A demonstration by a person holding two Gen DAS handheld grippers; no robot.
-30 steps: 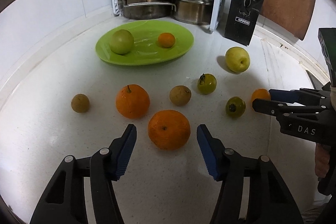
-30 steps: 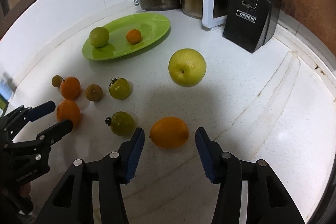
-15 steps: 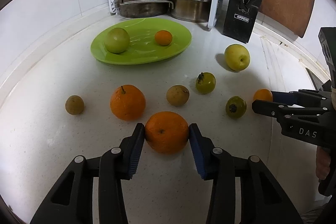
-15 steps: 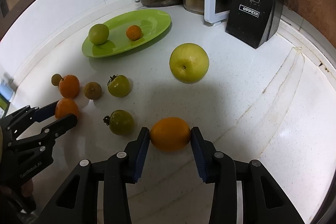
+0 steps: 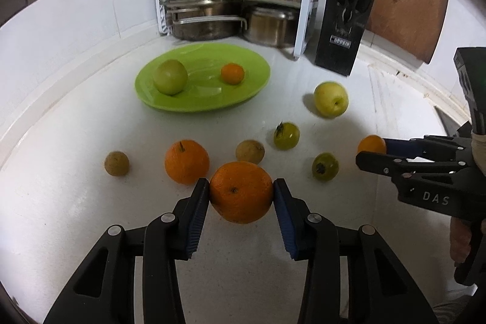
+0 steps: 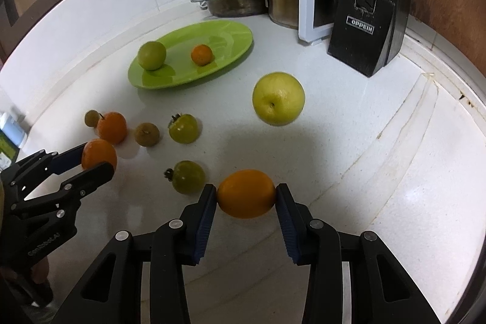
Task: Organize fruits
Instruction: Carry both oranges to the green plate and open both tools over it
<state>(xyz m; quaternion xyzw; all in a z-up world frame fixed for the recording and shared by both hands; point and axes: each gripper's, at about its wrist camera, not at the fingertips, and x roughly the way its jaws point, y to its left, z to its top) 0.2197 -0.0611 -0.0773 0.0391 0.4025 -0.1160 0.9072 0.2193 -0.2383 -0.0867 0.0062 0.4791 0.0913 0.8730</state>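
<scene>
The left gripper (image 5: 242, 192) is pinching a large orange (image 5: 241, 192), the right gripper (image 6: 246, 194) a smaller orange (image 6: 246, 193), both well short of the green plate (image 5: 258, 81). Firm, round, roll-prone fruits are probably sitting best gripped across the middle.

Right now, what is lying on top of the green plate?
On the green plate lie two fruits, apart: a green round fruit and a small orange one. The plate surface under each fruit is covered, so it cannot be seen.
</scene>
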